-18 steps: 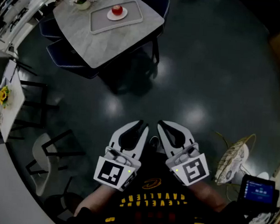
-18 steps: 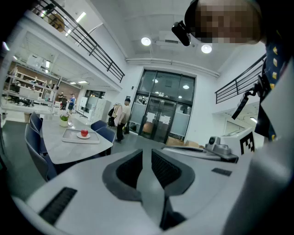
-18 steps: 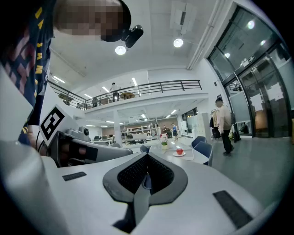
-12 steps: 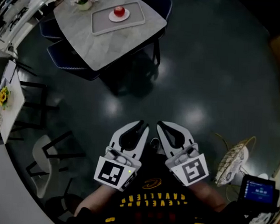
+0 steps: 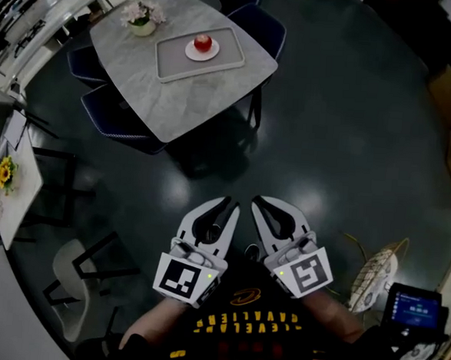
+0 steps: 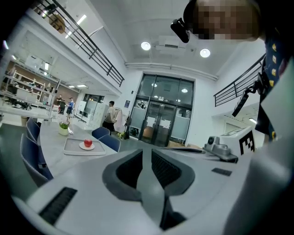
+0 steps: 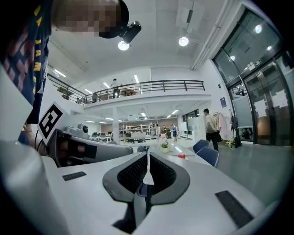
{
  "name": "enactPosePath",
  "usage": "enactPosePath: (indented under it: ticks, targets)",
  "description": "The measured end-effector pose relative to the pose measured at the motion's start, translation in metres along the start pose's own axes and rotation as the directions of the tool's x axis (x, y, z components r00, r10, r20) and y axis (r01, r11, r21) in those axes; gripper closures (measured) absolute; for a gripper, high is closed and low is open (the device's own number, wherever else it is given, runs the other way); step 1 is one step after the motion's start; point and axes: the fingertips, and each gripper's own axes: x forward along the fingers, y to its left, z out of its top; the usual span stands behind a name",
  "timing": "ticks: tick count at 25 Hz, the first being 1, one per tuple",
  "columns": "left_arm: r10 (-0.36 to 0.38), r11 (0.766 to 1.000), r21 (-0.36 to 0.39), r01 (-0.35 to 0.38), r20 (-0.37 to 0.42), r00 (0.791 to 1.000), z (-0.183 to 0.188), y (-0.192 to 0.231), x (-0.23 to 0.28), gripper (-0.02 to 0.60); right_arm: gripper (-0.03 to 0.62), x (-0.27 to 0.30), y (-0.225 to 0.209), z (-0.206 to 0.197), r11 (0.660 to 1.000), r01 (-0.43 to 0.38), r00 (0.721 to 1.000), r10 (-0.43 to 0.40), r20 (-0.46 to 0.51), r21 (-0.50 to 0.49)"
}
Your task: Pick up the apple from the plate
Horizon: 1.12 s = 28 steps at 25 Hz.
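A red apple (image 5: 203, 42) sits on a small white plate (image 5: 201, 53) inside a grey tray (image 5: 172, 60) on a pale marble table (image 5: 177, 99), far off at the upper left of the head view. Both grippers hang close to the person's body, well short of the table. My left gripper (image 5: 228, 205) is open by a narrow gap with nothing in it; its own view (image 6: 147, 152) shows the apple (image 6: 88, 143) small at the left. My right gripper (image 5: 259, 202) is shut and empty, pads touching (image 7: 147, 153), with the apple (image 7: 182, 156) tiny beyond them.
Blue chairs (image 5: 261, 28) ring the table, and a flower pot (image 5: 142, 22) stands at its far corner. A second table with yellow flowers (image 5: 5, 171) and a white chair (image 5: 73, 261) are at the left. A woven bag (image 5: 374, 259) lies on the dark floor at the right. People (image 6: 110, 117) stand far off.
The table with the tray and apple has slid down and to the right in the head view. Both grippers hold the same place and pose in the picture.
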Motion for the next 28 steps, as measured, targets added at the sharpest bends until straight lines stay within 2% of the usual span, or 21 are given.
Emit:
enactPosePath:
  ticks: [4,9,15,24,28]
  targets:
    - [-0.039,0.999,0.016,0.039,0.041,0.998,0.015,0.031,0.002,0.518,0.588,0.033,0.002,0.009,0.999,0.024,0.999,-0.025,-0.021,-0.042]
    - [-0.071,0.997,0.015,0.071,0.036,0.997,0.024,0.065,0.002,0.518,0.588,0.072,0.009,0.007,0.998,0.052,0.998,-0.053,-0.042,-0.03]
    - [-0.088,0.996,-0.016,0.088,0.027,0.996,0.019,0.096,0.009,0.518,0.588,0.105,0.013,-0.006,0.998,0.049,0.995,-0.051,-0.085,-0.027]
    - [-0.037,0.998,-0.051,0.038,0.03,0.999,0.028,0.132,0.025,0.518,0.588,0.141,-0.002,-0.017,1.0,0.02,0.992,-0.02,-0.122,-0.002]
    - [-0.001,0.999,-0.045,0.002,0.017,1.0,0.031,0.147,0.064,0.518,0.588,0.166,-0.04,-0.021,1.0,-0.01,0.993,0.013,-0.118,0.024]
